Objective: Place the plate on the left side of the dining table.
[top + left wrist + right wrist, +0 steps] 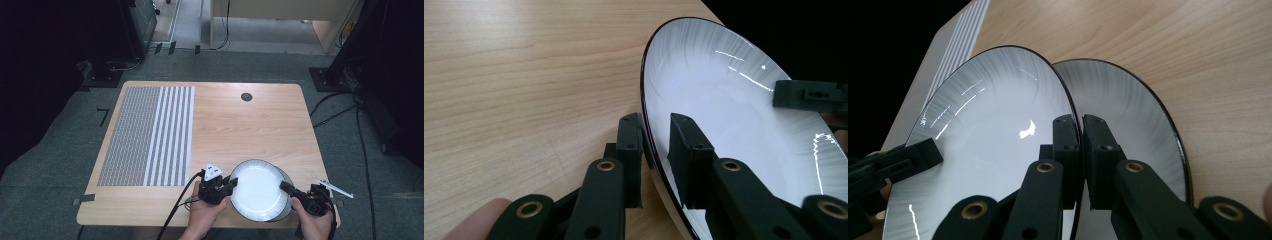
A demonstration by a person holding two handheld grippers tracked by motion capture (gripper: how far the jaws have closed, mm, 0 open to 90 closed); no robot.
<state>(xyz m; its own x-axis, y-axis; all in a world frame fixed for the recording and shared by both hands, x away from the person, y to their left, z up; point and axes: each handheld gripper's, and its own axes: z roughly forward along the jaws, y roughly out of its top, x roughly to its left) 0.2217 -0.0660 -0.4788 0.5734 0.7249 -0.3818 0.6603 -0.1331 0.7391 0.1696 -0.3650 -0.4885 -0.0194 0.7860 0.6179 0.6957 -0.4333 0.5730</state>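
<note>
I've got both grippers on the upper plate (257,187), which sits at the near edge of the wooden table (240,130), right of centre. It's white with a thin dark rim.

Left gripper (226,186): jaws closed down on the plate's left rim. In the left gripper view the rim runs straight between the two black jaws (656,150), one jaw under the plate, one over the white inside. Grip looks firm, no gap visible at the pads.

Right gripper (289,189): jaws closed on the opposite rim. In the right gripper view they pinch the edge of the upper plate (998,145), nearly touching each other around it.

A lower plate (1143,135) lies directly beneath, offset a bit so its rim shows past the held one. The upper plate is tilted against it; I can't tell whether the two touch.

Striped mat (150,135) covers the table's left part, well apart from the plates. A small dark round cap (246,97) is set in the tabletop near the far edge. A thin pen-like object (334,187) lies just beside my right hand.
</note>
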